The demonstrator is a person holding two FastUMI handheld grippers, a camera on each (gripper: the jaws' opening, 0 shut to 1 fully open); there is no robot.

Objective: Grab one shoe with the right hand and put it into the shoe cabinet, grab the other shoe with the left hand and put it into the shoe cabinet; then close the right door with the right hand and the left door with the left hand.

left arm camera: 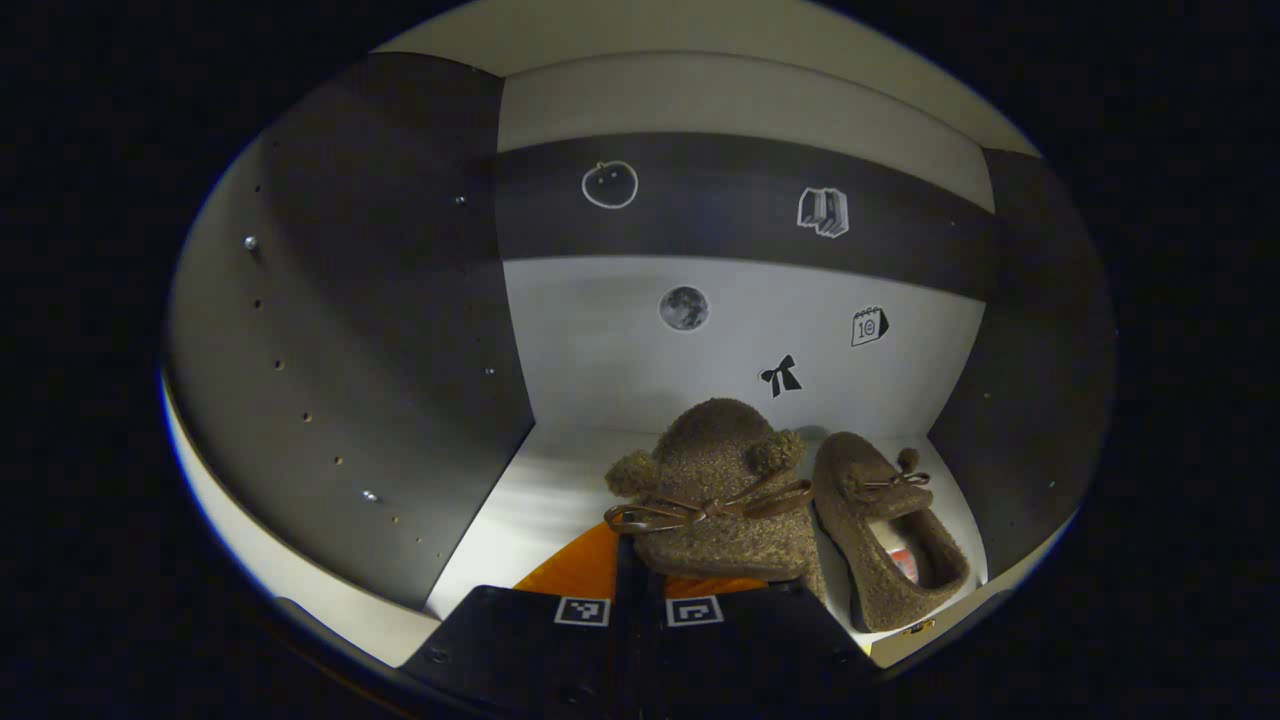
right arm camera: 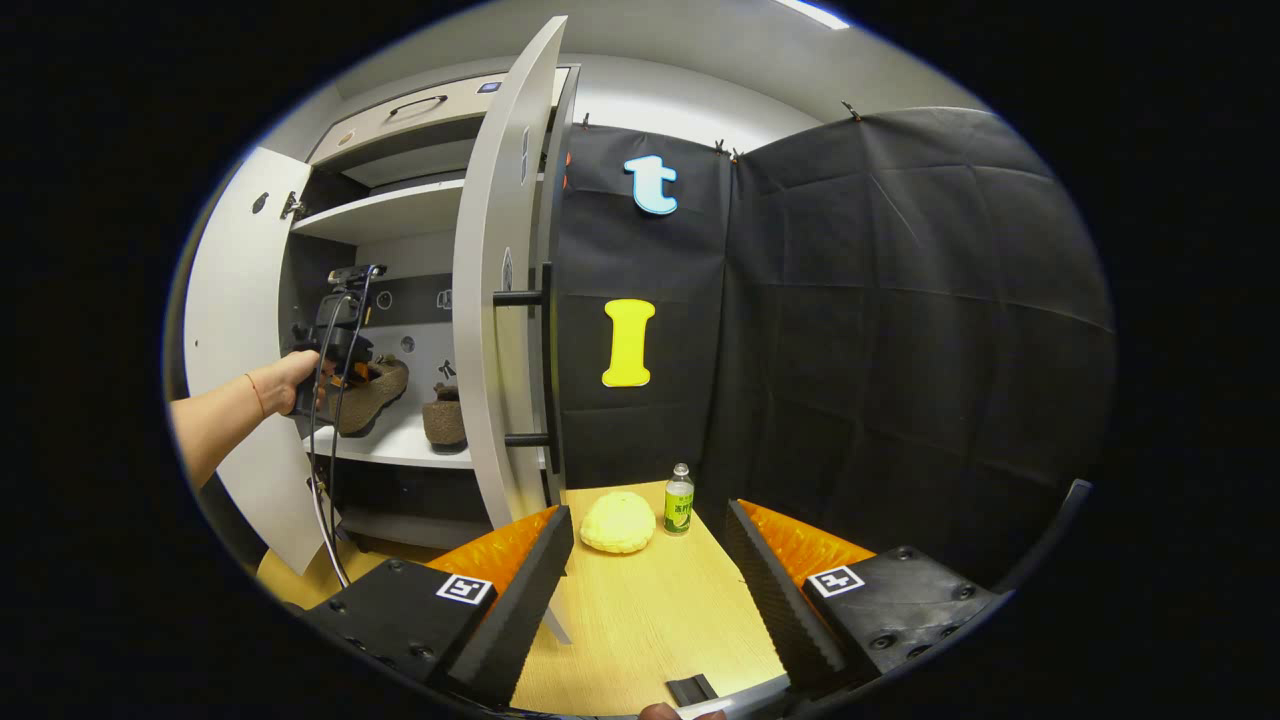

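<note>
In the left gripper view, our left gripper (left arm camera: 640,590) is clenched on the near shoe (left arm camera: 715,495), which we hold just above the shelf (left arm camera: 545,500) of the shoe cabinet (left arm camera: 350,330). The second shoe (left arm camera: 885,525) lies on that shelf just beside the held one, nearer the cabinet's side wall. In the right gripper view, our right gripper (right arm camera: 650,590) hangs released outside the cabinet, over the wooden table (right arm camera: 640,620), near the open right door (right arm camera: 500,300).

Black gripper (right arm camera: 640,585) bodies with square coded tags, screws; thin red wristband, dangling black cable (right arm camera: 322,470).
</note>
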